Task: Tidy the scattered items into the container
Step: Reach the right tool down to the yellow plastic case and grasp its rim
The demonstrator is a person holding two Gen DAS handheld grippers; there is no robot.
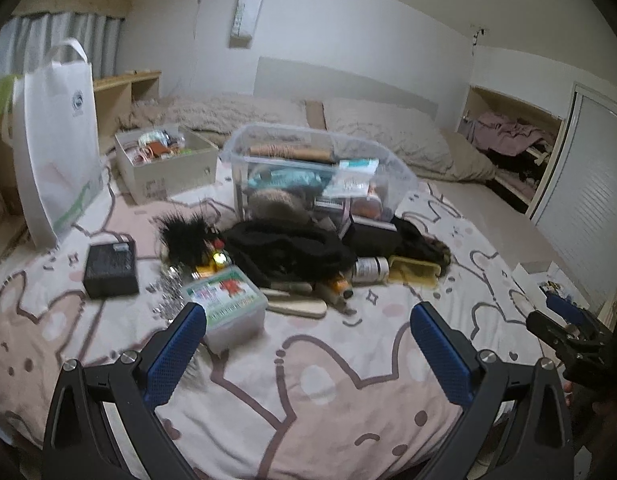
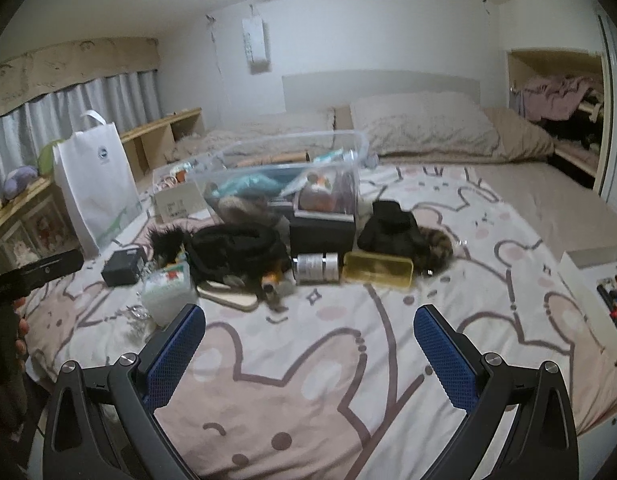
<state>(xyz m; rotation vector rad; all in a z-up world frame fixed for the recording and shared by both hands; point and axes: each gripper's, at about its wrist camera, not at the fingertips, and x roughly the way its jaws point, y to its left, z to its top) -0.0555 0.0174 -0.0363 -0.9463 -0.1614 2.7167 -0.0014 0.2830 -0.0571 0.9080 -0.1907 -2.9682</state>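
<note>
A clear plastic container stands on the bed, partly filled with items. In front of it lie scattered things: black cloth, a small lidded white box, a silver can, a yellow tray, a black box and a wooden piece. My left gripper is open and empty, above the bedspread near the white box. My right gripper is open and empty, further back.
A white tote bag stands at the left. A cardboard box of small items sits beside the container. Pillows lie at the bed's head. A white box lies at the right edge.
</note>
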